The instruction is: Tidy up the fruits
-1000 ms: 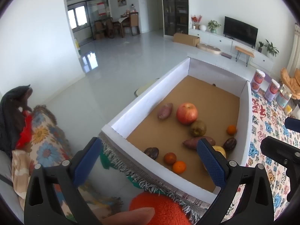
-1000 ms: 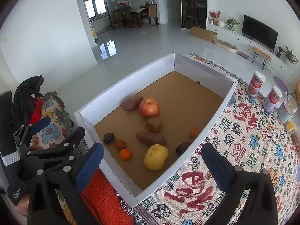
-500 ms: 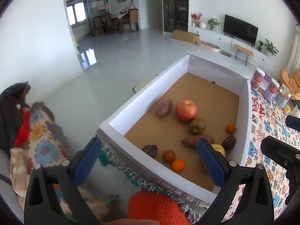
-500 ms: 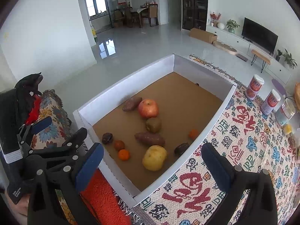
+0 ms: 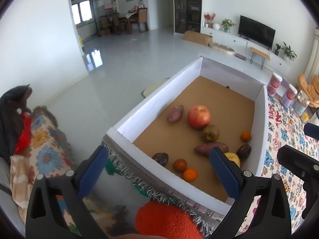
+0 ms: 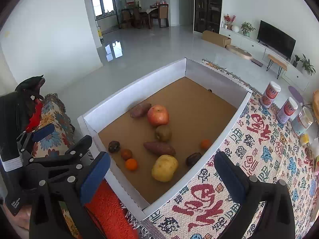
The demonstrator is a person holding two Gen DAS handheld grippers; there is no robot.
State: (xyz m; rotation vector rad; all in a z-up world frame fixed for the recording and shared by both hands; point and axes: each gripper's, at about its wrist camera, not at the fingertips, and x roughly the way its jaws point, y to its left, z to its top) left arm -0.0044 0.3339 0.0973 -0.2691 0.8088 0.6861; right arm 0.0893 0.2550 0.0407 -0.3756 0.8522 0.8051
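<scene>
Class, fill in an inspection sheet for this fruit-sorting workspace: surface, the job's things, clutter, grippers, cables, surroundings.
Surface: patterned cloth under a white-walled box with a brown floor.
Job's things: all loose in the box: red apple, kiwi, yellow pear-like fruit, two sweet potatoes, three small oranges, two dark wrinkled fruits.
Clutter: two canisters and a jar on the cloth.
Grippers: left gripper and right gripper both open, empty, short of the box.
Cables: nothing seen.
Surroundings: living room, tiled floor, television, dining table.
</scene>
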